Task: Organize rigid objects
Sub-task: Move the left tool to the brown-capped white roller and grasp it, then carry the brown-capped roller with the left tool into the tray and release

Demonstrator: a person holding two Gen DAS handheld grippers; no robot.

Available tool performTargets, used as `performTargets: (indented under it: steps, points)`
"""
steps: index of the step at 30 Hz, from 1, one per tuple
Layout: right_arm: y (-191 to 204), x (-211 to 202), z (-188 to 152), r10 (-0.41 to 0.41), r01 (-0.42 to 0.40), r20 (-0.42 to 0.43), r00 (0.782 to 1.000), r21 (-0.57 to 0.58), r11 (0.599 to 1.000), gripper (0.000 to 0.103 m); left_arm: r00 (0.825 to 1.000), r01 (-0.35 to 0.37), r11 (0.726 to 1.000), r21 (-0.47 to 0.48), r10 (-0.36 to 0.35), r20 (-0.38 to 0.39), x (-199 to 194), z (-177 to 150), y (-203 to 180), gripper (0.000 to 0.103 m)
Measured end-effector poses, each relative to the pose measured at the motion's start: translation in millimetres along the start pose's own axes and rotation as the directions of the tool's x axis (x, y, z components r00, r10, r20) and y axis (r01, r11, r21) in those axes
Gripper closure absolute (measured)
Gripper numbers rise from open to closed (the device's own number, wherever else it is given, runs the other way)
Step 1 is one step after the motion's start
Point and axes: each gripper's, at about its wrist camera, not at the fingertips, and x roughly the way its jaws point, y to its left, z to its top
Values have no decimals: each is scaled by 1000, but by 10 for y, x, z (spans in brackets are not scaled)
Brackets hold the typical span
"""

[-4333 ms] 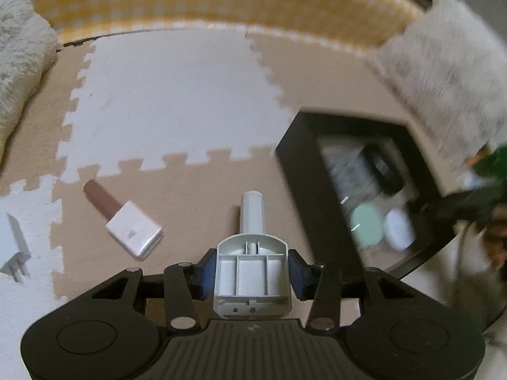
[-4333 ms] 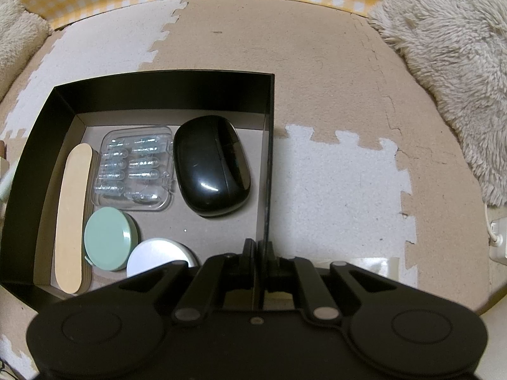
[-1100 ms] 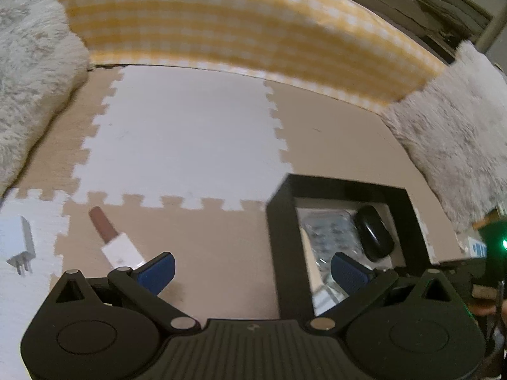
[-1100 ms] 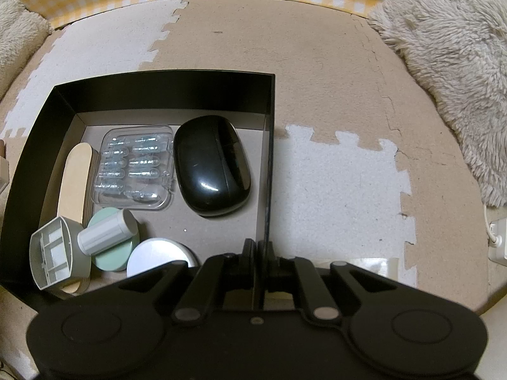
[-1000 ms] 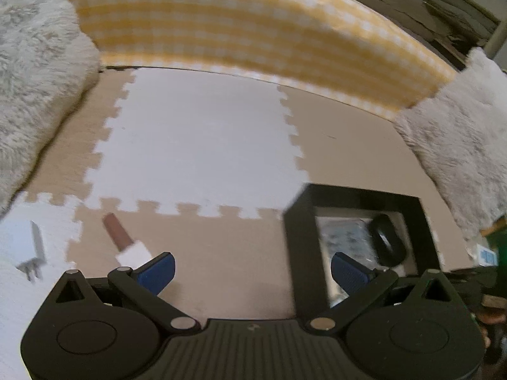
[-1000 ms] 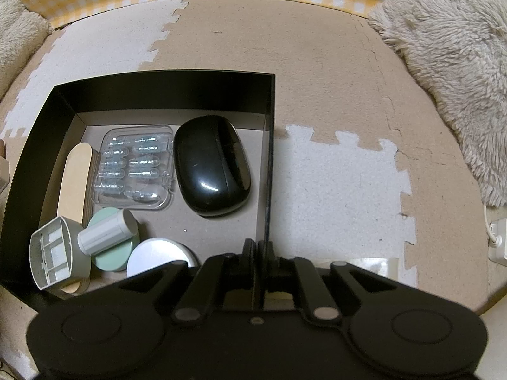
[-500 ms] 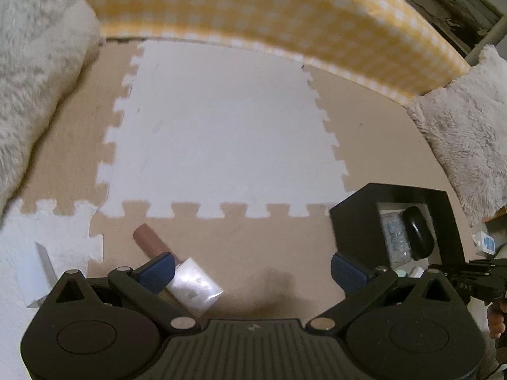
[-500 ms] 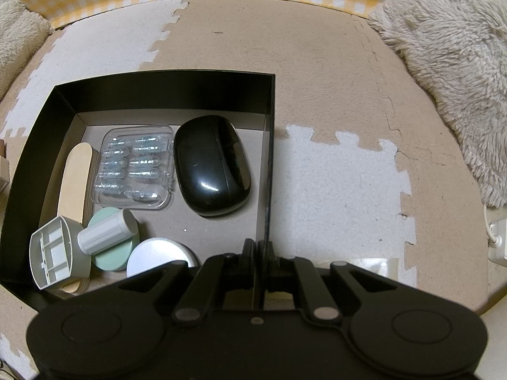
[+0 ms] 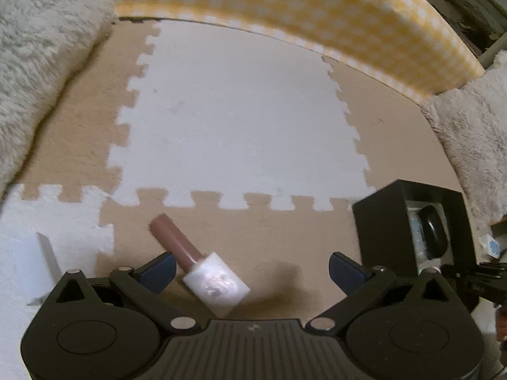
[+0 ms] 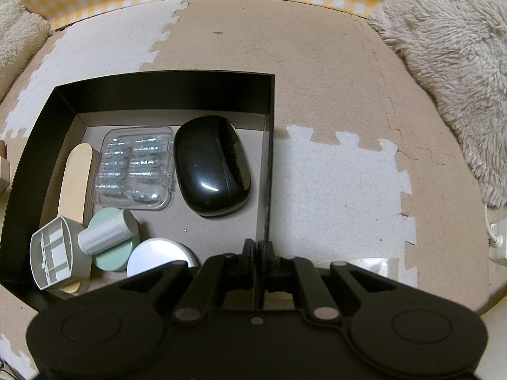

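Left gripper [image 9: 250,267] stands wide open above the foam puzzle mat [image 9: 234,120], nothing between its blue pads [image 9: 158,269]. A nail polish bottle [image 9: 202,269], brown cap [image 9: 174,242] and white body, lies on its side on a tan tile near the mat's front edge, the body between the spread fingers but touching neither; the cap points away and to the left, just beside the left pad. Further left, on a white tile, lies a white object, probably a plug adapter [image 9: 31,259]; it is blurred and partly cut off. The black box [image 10: 158,91] sits toward the mat's right side. Right gripper [image 10: 257,250] is closed on the box's right wall [image 10: 269,158] at its near end, the wall edge running up between the two fingers. Inside the box: a black oval case [image 10: 210,164] against the right wall, a clear blister pack [image 10: 136,167] to its left, a wooden nail file [image 10: 74,174] along the left wall, a mint green round tin [image 10: 109,253] and a white round tin [image 10: 158,255] at the near side, and a grey stamp-like piece [image 10: 63,247] in the near left corner, its cylinder resting on the green tin. A yellow checked cushion [image 9: 285,15] borders the mat's far edge, with a fluffy rug [image 10: 450,63] along the right.
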Motion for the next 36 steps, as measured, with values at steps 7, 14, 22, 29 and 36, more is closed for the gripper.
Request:
performTargets:
  steps: [7, 14, 22, 29, 36]
  points:
    - [11, -1, 7, 0, 0, 0, 1000, 0, 1000, 95, 998, 10, 995, 101, -3, -69, 53, -94, -185, 2]
    - [7, -6, 10, -1, 1, 0, 1000, -1, 1000, 95, 988, -124, 982, 141, 135, -73, 177, -168, -222, 31]
    - [10, -6, 11, -1, 1, 1, 1000, 0, 1000, 95, 984, -158, 967, 199, 172, -56, 186, -169, -274, 44]
    - [11, -6, 12, 0, 0, 1, 1000, -1, 1000, 95, 985, -159, 971, 179, 167, -30, 154, -149, -243, 53]
    - [9, -5, 9, 0, 0, 1, 1000, -1, 1000, 95, 990, -141, 978, 153, 135, 47, 3, -74, -302, 53]
